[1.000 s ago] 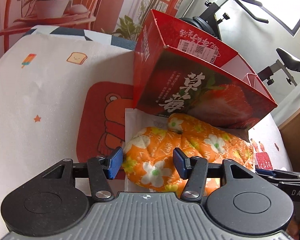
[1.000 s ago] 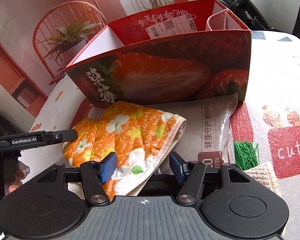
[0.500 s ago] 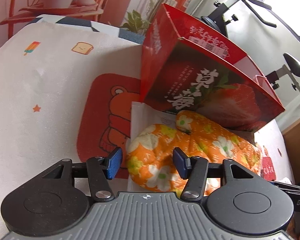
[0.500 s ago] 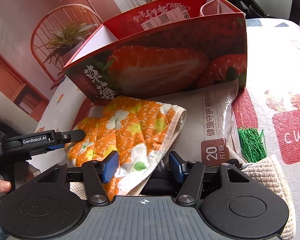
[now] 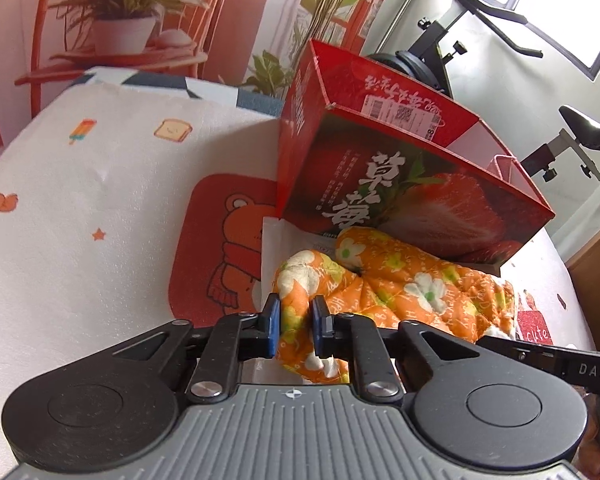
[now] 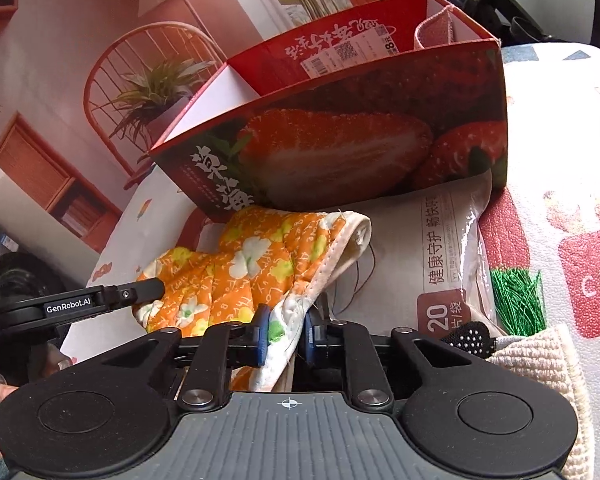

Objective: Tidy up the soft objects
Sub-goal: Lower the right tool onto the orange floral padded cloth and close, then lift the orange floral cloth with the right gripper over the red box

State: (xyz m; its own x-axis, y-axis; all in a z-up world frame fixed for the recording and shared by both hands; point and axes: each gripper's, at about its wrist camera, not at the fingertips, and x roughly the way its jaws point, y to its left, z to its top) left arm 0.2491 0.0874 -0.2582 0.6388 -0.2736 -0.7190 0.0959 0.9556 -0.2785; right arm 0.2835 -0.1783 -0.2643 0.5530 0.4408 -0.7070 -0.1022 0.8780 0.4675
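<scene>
Oven mitt (image 5: 400,284), orange and flowered, is lying on a white packet (image 6: 416,264) before the strawberry box (image 5: 412,196). Left gripper (image 5: 294,326) jaws are closing on its tip; right gripper (image 6: 286,336) is clamping the cuff. Lifting evenly should keep it from sagging.

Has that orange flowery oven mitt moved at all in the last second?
Yes. Its near end is now bunched and raised off the white packet between the left gripper, and the right gripper pinches its cuff; the orange mitt otherwise stays below the strawberry box.
</scene>
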